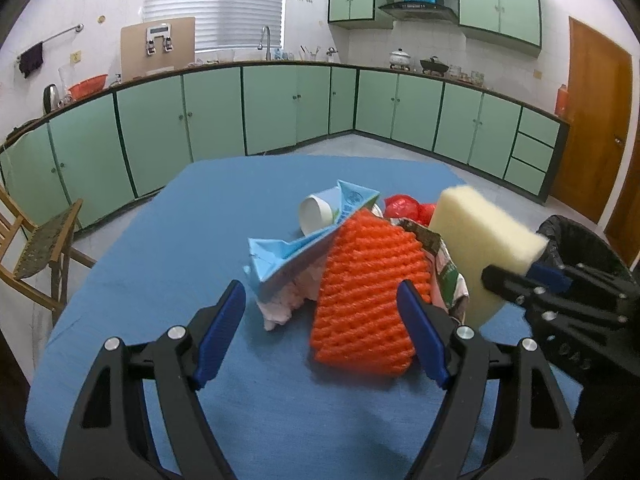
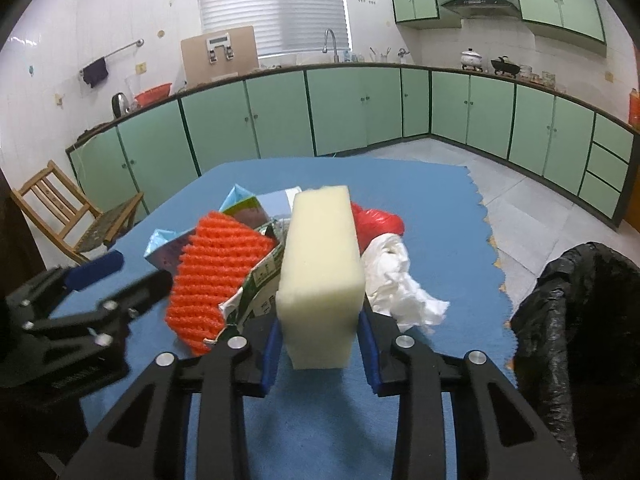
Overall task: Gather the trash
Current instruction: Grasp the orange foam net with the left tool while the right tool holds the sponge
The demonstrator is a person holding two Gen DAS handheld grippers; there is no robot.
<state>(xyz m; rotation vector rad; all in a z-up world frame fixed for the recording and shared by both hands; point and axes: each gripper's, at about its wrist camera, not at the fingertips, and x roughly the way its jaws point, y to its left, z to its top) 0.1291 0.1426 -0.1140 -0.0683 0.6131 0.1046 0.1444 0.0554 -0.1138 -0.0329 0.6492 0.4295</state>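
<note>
Right gripper (image 2: 320, 354) pinching sponge (image 2: 322, 276); left gripper (image 1: 320, 332) spread near orange netting (image 1: 364, 296); possibly bin bag (image 2: 576, 320) alongside.

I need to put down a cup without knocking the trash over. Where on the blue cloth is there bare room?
Bare cloth lies left of the blue carton, toward the chair, and along the near edge behind the left tool. It is crowded mid-table: orange net, white bag, red bag.

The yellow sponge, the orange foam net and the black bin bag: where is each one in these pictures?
yellow sponge (image 2: 320, 276): right wrist view, middle of its broad front face.
orange foam net (image 1: 366, 300): left wrist view, centre of its ribbed surface.
black bin bag (image 2: 576, 312): right wrist view, crinkled plastic on its near side.
</note>
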